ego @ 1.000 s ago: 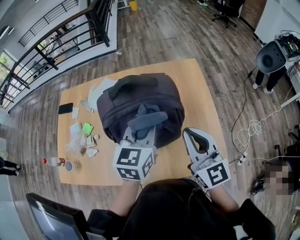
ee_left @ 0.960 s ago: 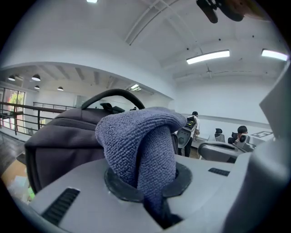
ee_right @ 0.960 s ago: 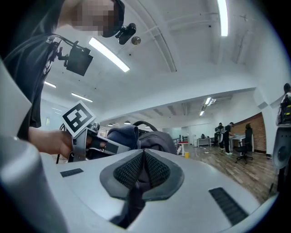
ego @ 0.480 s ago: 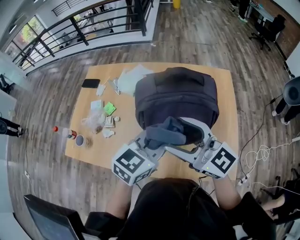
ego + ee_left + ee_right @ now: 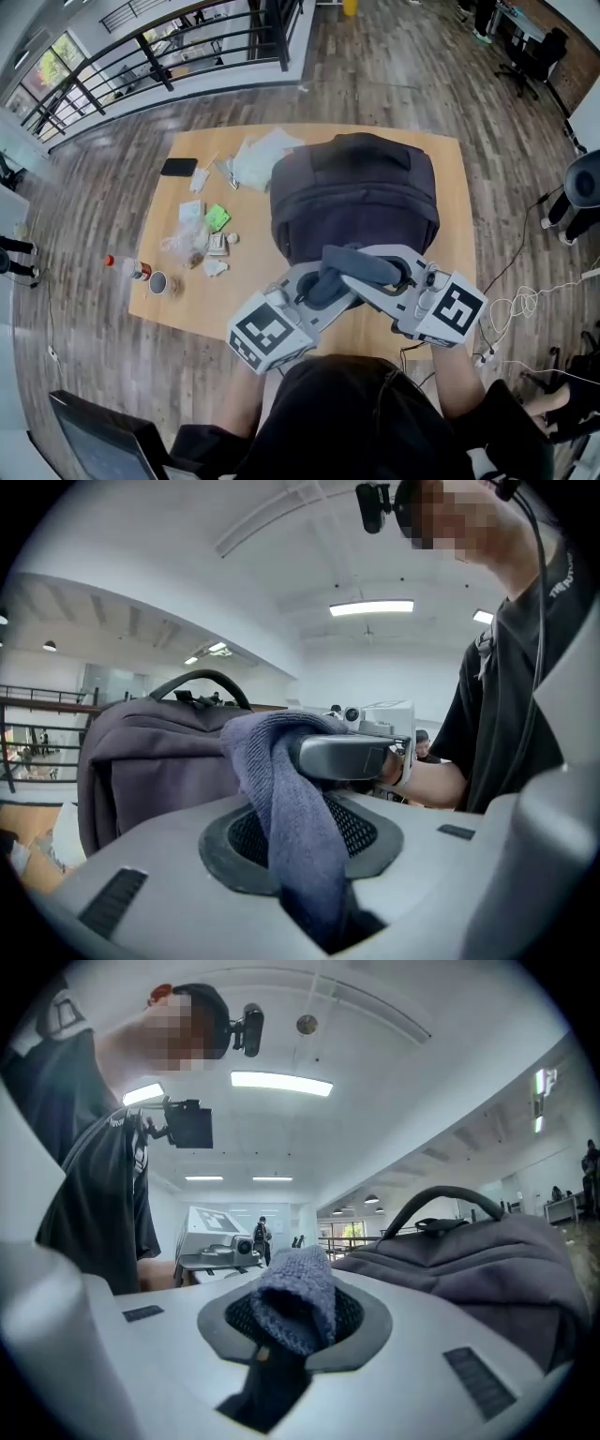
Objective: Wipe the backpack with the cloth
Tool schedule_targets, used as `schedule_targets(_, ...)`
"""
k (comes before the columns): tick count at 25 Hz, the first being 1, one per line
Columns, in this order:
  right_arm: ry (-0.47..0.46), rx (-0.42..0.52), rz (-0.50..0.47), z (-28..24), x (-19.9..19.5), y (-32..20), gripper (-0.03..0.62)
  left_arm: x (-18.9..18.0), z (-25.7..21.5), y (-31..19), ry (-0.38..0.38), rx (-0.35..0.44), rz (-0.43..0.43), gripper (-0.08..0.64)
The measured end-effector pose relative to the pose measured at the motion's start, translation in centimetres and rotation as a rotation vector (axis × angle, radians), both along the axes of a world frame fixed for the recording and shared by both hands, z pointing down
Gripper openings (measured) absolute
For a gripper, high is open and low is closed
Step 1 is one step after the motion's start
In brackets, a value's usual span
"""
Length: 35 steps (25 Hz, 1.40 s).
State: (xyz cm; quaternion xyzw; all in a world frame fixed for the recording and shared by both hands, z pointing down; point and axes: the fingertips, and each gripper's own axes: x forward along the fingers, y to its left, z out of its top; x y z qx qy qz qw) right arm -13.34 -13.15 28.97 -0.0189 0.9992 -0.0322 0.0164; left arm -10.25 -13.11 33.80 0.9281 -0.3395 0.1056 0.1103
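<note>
**Both tongs grip one cloth at the backpack's near side**

A blue-grey knitted cloth [image 5: 343,269] hangs in the air just in front of the dark backpack [image 5: 356,192], which sits on a wooden table [image 5: 448,164]. The left gripper [image 5: 307,284] is clenched on one end. The right gripper [image 5: 364,272], whose jaws have just been closing, grasps a fold of the other end between its pads.

The cloth looks soft, light and limp, so it will likely droop and bunch. A tight hold on a gathered fold should leave a wad free for wiping. The backpack appears soft-sided and may give or slide under pressure, and its carry handle could snag the weave.

At the table's left lie a phone [image 5: 179,167], papers [image 5: 260,153], wrappers [image 5: 187,244], a bottle [image 5: 127,267] and a cup [image 5: 160,281]. Only the papers lie close to the pack. Nothing stands between cloth and backpack.
</note>
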Motion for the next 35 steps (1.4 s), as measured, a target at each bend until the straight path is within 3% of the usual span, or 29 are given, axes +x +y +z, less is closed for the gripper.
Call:
schedule_targets(10, 0.093, 0.125, 0.077, 0.3, 2.0, -0.8, 0.091, 0.9, 0.4, -0.3, -0.05, 0.039, 0.022, 0.123)
schedule_targets(13, 0.082, 0.128, 0.123, 0.5, 2.2, -1.5, 0.116, 0.5, 0.8, -0.9, -0.069, 0.031, -0.029, 0.074)
schedule_targets(17, -0.01, 0.109, 0.238, -0.5, 5.2, -3.8, 0.152, -2.4, 0.0, -2.6, 0.01, -0.012, -0.176, 0.058)
schedule_targets(19, -0.02, 0.117, 0.325, -0.7, 7.4, -5.3, 0.151, -5.2, -0.9, -3.8, 0.083, -0.03, -0.299, 0.058)
schedule_targets(21, 0.018, 0.158, 0.391, -0.2, 8.6, -6.3, 0.145, -8.5, -1.2, -5.0, 0.108, -0.05, -0.451, 0.057)
schedule_targets(24, 0.056, 0.204, 0.457, 0.6, 9.1, -6.5, 0.029, -10.9, -0.9, -6.0, 0.056, -0.051, -0.577, 0.055)
schedule_targets(29, 0.022, 0.137, 0.526, 0.7, 10.9, -6.8, 0.014, -7.8, -0.5, -7.6, 0.018, -0.06, -0.536, 0.055)
schedule_targets(35, 0.067, 0.19, 0.57, 0.8, 13.8, -5.5, 0.014, -0.7, 0.3, -10.1, 0.022, -0.098, -0.373, 0.055)
